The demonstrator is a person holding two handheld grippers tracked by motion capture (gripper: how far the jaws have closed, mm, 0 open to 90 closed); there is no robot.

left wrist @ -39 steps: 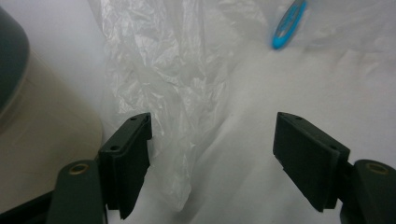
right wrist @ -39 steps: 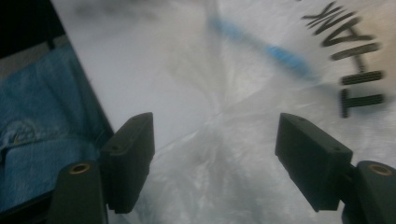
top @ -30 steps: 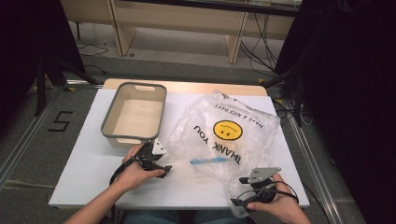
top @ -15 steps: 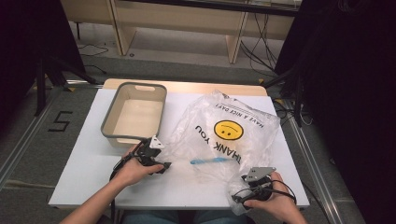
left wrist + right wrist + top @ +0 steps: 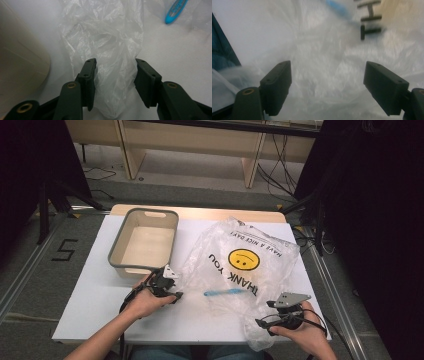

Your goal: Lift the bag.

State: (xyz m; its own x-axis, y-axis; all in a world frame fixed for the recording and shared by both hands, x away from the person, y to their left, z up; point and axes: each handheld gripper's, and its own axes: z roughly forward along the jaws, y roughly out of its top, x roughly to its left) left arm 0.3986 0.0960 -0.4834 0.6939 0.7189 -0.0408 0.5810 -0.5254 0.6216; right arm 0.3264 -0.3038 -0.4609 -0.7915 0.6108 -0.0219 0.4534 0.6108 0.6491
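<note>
Left tongs [image 5: 115,67] closing astride one plastic bag [image 5: 250,265], "THANK YOU / HAVE A NICE DAY"; right tongs [image 5: 328,75] wide. We count one blue toothbrush [image 5: 225,292], one basin [image 5: 145,242].

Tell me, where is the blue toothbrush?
In the high view, the blue toothbrush lies inside the clear plastic bag, mid-table, right of the left claw.

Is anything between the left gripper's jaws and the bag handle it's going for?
Nothing visible. The bag handle already lies between the left gripper jaws, which have just been closing and do not yet pinch it. The grey tub sits off to one side.
</note>
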